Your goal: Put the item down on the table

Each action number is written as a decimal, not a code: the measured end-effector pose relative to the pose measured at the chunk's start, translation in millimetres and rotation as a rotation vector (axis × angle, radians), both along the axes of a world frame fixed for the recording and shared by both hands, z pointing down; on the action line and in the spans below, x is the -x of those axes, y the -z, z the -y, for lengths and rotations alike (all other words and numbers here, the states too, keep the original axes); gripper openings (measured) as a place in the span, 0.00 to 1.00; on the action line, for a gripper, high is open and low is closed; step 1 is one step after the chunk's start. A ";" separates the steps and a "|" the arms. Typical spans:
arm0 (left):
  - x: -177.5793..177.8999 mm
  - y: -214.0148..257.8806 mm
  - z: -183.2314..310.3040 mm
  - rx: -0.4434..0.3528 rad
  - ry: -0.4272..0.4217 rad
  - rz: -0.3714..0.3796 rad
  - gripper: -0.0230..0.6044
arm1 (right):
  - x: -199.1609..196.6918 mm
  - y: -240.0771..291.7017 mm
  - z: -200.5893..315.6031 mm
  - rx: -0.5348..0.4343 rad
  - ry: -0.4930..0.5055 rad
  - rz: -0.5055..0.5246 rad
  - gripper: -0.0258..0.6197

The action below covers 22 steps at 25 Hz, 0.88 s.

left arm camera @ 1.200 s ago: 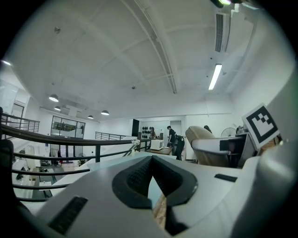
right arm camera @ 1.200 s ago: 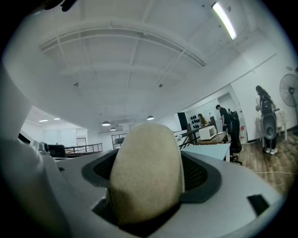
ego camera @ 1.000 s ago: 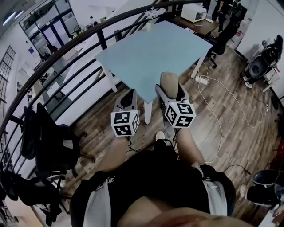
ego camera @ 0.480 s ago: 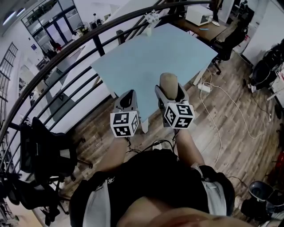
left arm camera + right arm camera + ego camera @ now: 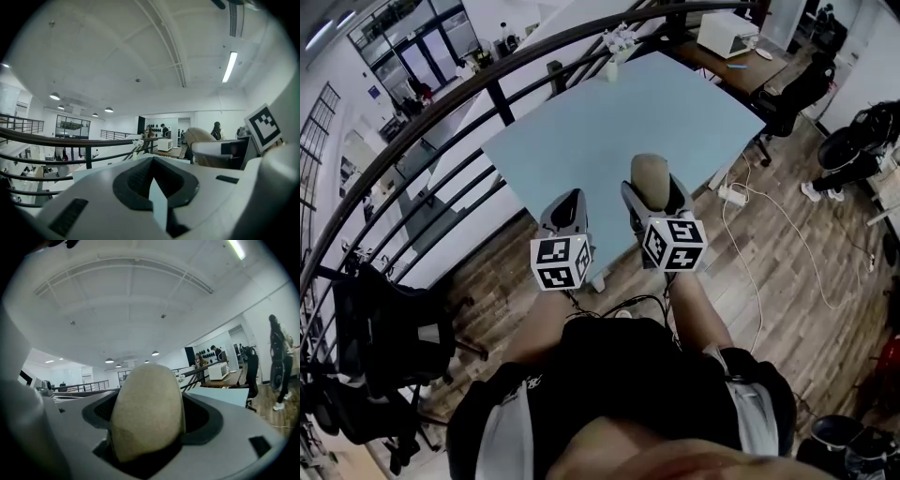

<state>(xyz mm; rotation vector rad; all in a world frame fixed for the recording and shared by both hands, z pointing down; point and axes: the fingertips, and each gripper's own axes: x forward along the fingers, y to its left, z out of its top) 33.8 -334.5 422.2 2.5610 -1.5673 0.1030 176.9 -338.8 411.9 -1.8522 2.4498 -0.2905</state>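
Note:
A tan, egg-shaped item (image 5: 649,174) stands up between the jaws of my right gripper (image 5: 654,194), which is shut on it. In the right gripper view the item (image 5: 147,411) fills the space between the jaws. My left gripper (image 5: 567,208) hangs beside it on the left, shut with nothing in it; in the left gripper view only a thin sliver shows between its jaws (image 5: 157,190). Both grippers hover at the near corner of the light blue table (image 5: 609,117). The left gripper view also shows the item (image 5: 202,138) off to the right.
A black railing (image 5: 487,89) curves along the table's left and far sides. Small white objects (image 5: 617,42) stand at the far table edge. A desk with a white box (image 5: 727,33) lies beyond. Office chairs (image 5: 389,328) stand at left, and a white cable (image 5: 759,244) crosses the wooden floor at right.
The table has drawn nearer and both grippers now reach over its near corner. The right gripper has kept its hold on the item, and the left has stayed shut.

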 end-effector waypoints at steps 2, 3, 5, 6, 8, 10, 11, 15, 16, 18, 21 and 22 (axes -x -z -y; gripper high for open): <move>-0.7 -4.7 7.3 0.014 0.004 0.003 0.05 | 0.2 -4.1 9.5 0.011 0.007 -0.002 0.67; -0.1 -6.4 10.9 0.019 0.006 0.004 0.05 | 1.6 -7.1 14.4 0.018 0.011 -0.001 0.67; 2.9 -8.5 17.4 0.026 0.008 0.011 0.05 | 7.1 -15.5 23.5 0.038 0.020 -0.002 0.67; 5.6 -8.6 19.9 0.028 0.008 0.013 0.05 | 10.8 -20.1 27.2 0.049 0.024 0.000 0.67; 11.1 -7.9 24.9 0.030 0.008 0.015 0.05 | 18.4 -28.8 34.2 0.070 0.031 0.006 0.67; 16.1 -8.5 30.4 0.034 0.008 0.019 0.05 | 25.8 -36.3 42.5 0.085 0.038 0.007 0.67; 18.2 -9.5 32.3 0.037 0.009 0.021 0.05 | 28.7 -40.3 46.2 0.092 0.039 0.007 0.67; 25.3 -12.8 39.0 0.042 0.015 0.023 0.05 | 36.6 -58.4 61.0 0.123 0.039 0.005 0.67; 28.0 -13.7 40.2 0.043 0.019 0.024 0.05 | 39.5 -63.9 64.2 0.133 0.041 0.001 0.67; 34.3 -16.1 41.5 0.048 0.027 0.022 0.05 | 46.8 -76.5 69.4 0.159 0.049 -0.011 0.67; 45.3 -20.1 43.3 0.059 0.041 0.020 0.05 | 59.7 -94.8 77.3 0.200 0.066 -0.030 0.67; 49.1 -21.3 44.1 0.062 0.046 0.020 0.05 | 63.9 -100.1 80.0 0.212 0.072 -0.035 0.67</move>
